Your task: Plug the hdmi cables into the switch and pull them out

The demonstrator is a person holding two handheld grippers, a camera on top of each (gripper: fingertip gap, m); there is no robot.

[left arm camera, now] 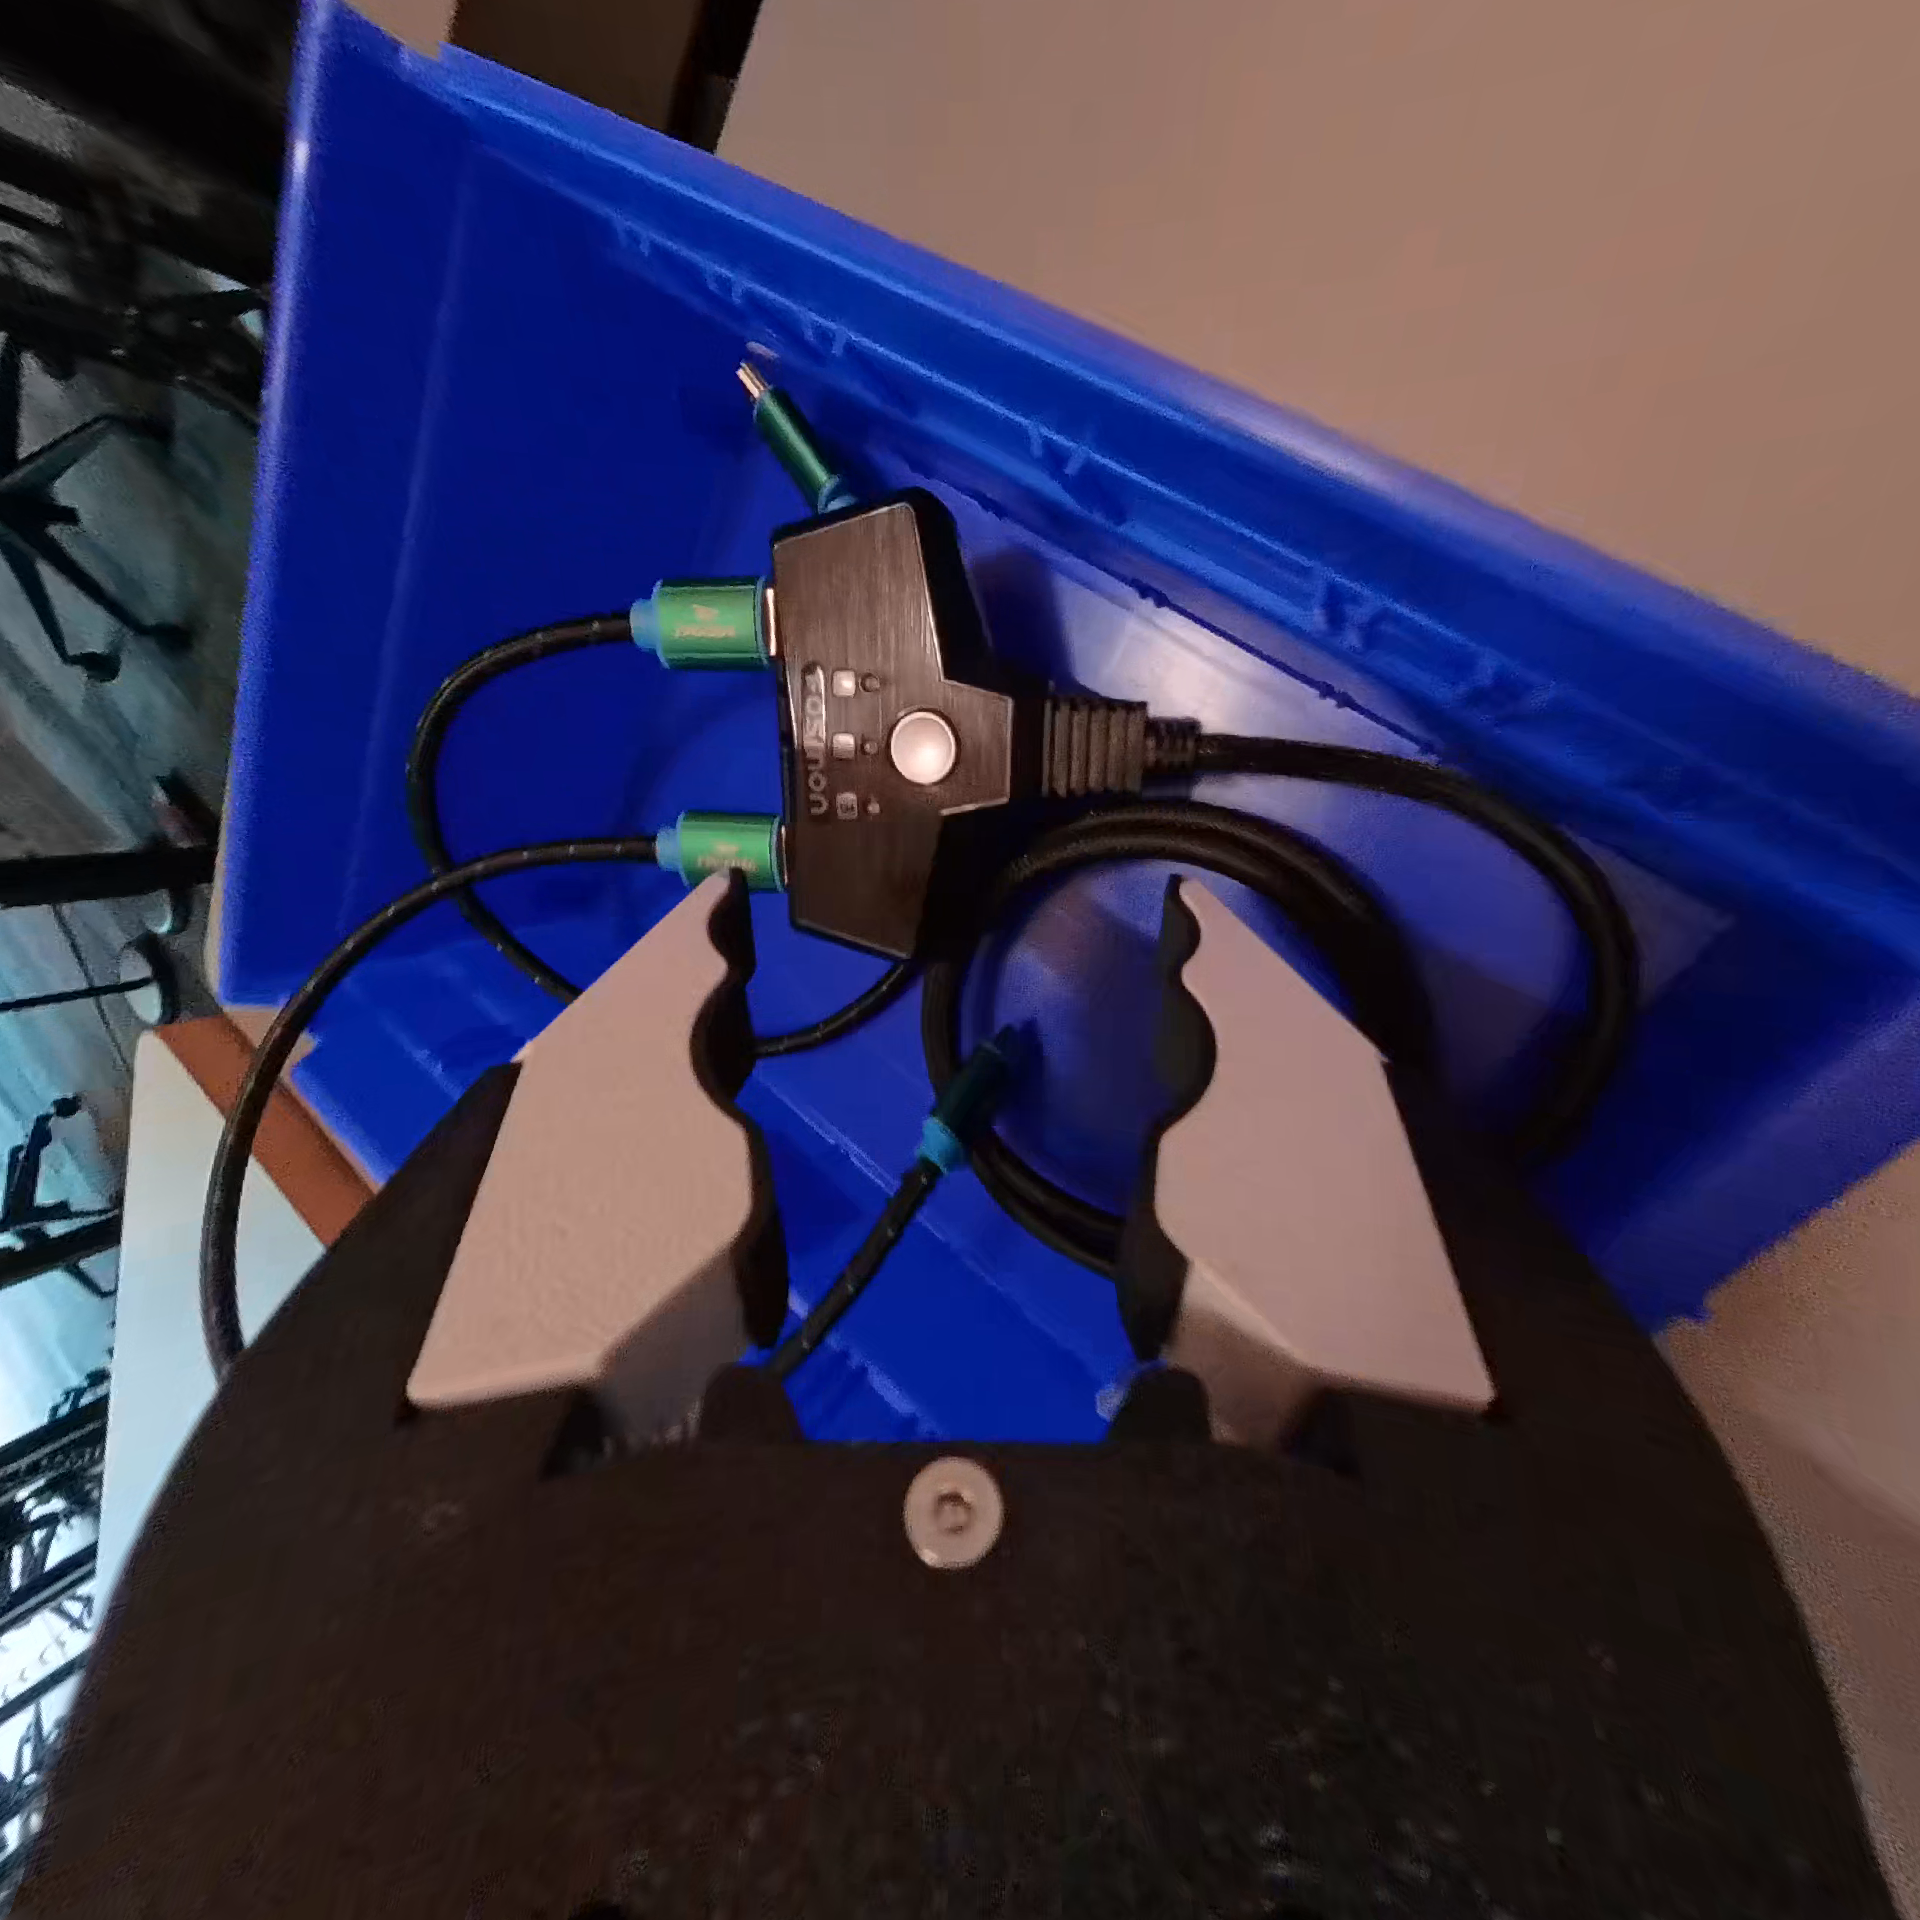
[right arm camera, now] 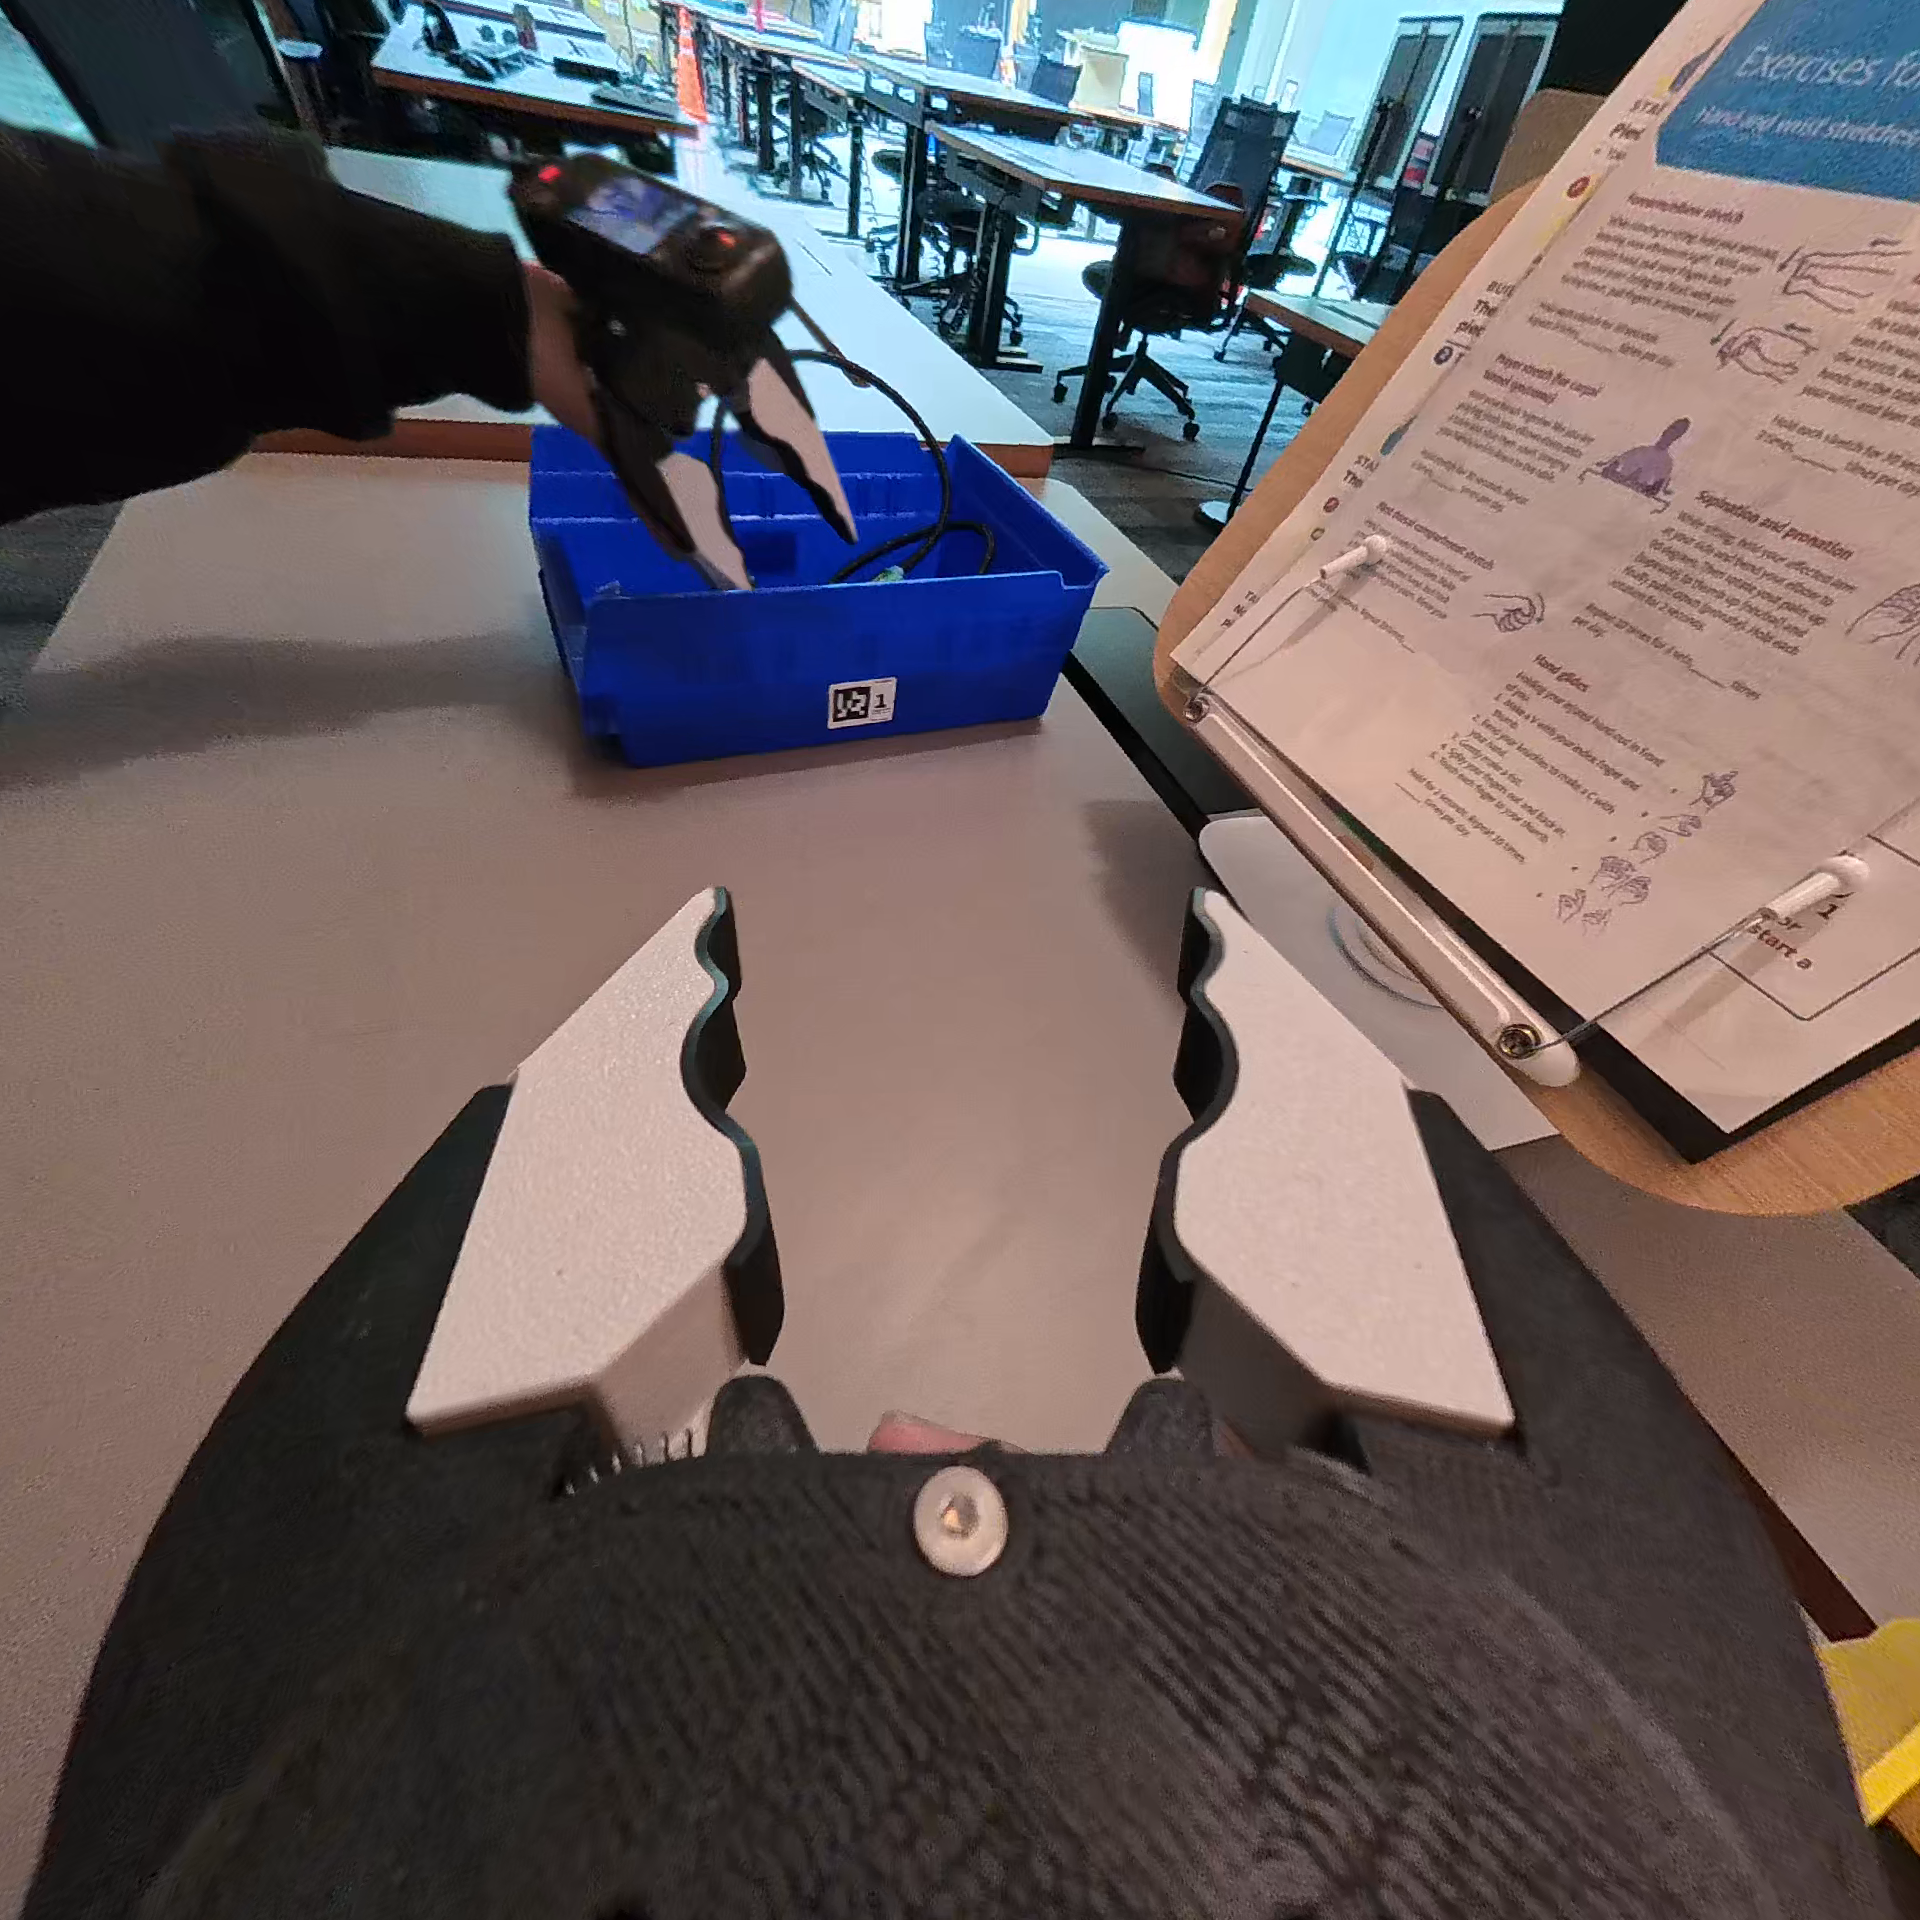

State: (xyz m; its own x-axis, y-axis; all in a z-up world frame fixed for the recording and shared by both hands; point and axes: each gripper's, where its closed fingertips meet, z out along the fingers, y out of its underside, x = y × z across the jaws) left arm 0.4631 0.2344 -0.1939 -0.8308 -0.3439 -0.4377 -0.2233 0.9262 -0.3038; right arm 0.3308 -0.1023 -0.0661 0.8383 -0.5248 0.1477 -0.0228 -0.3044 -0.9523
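A black HDMI switch [left arm camera: 883,717] lies inside a blue bin [left arm camera: 520,436]. Two green-ended HDMI plugs [left arm camera: 707,623] [left arm camera: 727,847] sit in its side ports. A third green plug [left arm camera: 795,431] lies loose by the far wall, and another loose plug [left arm camera: 977,1091] lies near the coiled black cable [left arm camera: 1455,831]. My left gripper [left arm camera: 951,894] is open and empty, hovering just above the switch. It also shows in the right wrist view [right arm camera: 800,556] over the bin [right arm camera: 831,655]. My right gripper [right arm camera: 961,914] is open and empty above the table, well short of the bin.
A grey table [right arm camera: 312,935] carries the bin. A wooden document stand with printed sheets [right arm camera: 1558,582] leans at the right. A dark sleeve [right arm camera: 208,312] holds the left gripper. Desks and chairs [right arm camera: 1143,260] fill the room behind.
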